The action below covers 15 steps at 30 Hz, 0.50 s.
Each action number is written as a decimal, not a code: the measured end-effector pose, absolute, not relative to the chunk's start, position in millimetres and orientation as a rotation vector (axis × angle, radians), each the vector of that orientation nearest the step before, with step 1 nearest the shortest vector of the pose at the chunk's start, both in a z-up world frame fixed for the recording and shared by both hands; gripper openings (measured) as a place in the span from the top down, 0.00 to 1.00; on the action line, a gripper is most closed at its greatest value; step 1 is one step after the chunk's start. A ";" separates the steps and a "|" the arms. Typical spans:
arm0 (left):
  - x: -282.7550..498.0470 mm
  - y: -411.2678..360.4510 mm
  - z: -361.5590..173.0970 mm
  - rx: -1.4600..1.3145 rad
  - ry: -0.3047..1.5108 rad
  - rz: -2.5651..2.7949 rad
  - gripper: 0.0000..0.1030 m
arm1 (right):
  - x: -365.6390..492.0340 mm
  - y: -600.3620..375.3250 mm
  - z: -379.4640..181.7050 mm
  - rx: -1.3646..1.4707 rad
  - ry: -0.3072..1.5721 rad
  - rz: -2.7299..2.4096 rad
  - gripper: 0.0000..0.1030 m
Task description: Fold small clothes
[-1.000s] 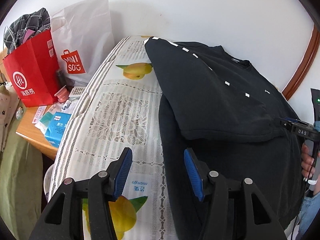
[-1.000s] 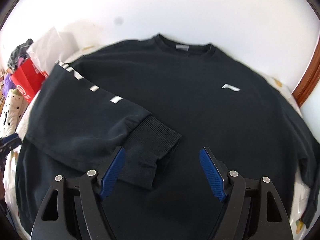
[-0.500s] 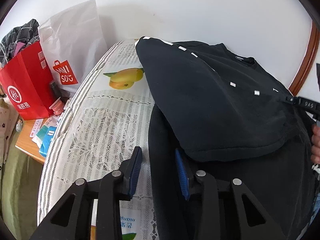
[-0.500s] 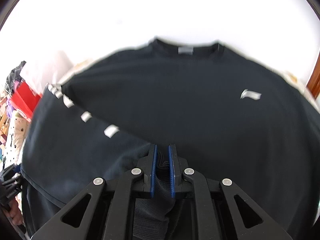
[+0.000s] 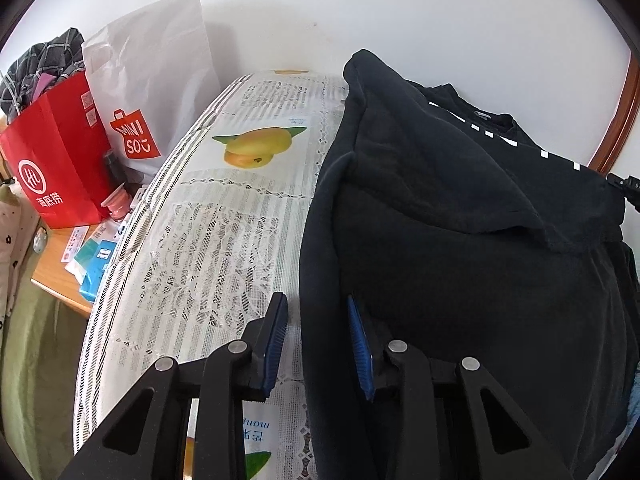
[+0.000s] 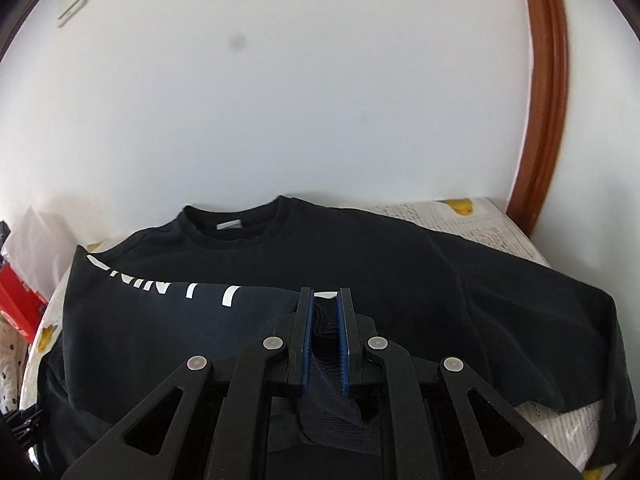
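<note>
A black sweatshirt (image 5: pixel 460 248) lies on a table covered with a white lace cloth printed with mangoes (image 5: pixel 224 240). It also shows in the right wrist view (image 6: pixel 400 264), collar toward the wall. My right gripper (image 6: pixel 325 300) is shut on the ribbed sleeve cuff (image 6: pixel 328 392) and holds the white-lettered sleeve (image 6: pixel 160 296) raised over the shirt body. My left gripper (image 5: pixel 316 320) is open, its jaws on either side of the sweatshirt's left side edge, low over the table. The right gripper's tip (image 5: pixel 624 184) shows at the right edge of the left wrist view.
A red paper bag (image 5: pixel 52 168) and a white Miniso bag (image 5: pixel 148 92) stand left of the table on a wooden desk (image 5: pixel 60 292) with small boxes. A white wall is behind. A brown door frame (image 6: pixel 540 100) is at the right.
My right gripper closed on the sleeve cuff and lifted it, pulling the sleeve across the shirt. My left gripper narrowed, then opened a little, moving to the shirt's left edge.
</note>
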<state>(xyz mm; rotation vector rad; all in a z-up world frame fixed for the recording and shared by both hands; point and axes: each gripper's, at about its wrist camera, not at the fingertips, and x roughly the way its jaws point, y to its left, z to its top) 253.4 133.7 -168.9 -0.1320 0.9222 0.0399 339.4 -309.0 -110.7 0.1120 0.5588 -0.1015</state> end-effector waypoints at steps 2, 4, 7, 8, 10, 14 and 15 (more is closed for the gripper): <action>254.1 133.7 -168.6 -0.130 0.929 0.039 0.72 | 339.8 -324.6 -118.6 0.145 0.579 -0.120 0.89; 254.9 134.1 -168.7 -0.133 0.935 0.041 0.72 | 340.0 -335.2 -127.1 0.161 0.603 -0.133 0.89; 253.7 133.9 -168.2 -0.138 0.942 0.044 0.71 | 340.6 -340.0 -133.7 0.136 0.620 -0.175 0.89; 252.8 133.8 -168.2 -0.138 0.944 0.046 0.70 | 336.0 -342.1 -133.5 0.132 0.619 -0.179 0.89; 251.1 132.9 -168.4 -0.135 0.945 0.049 0.70 | 333.4 -343.9 -130.7 0.146 0.610 -0.159 0.89; 249.4 131.6 -167.9 -0.129 0.949 0.056 0.70 | 336.8 -357.4 -131.5 0.158 0.623 -0.173 0.89; 248.9 131.6 -167.5 -0.133 0.951 0.057 0.70 | 340.3 -360.7 -133.9 0.173 0.644 -0.169 0.89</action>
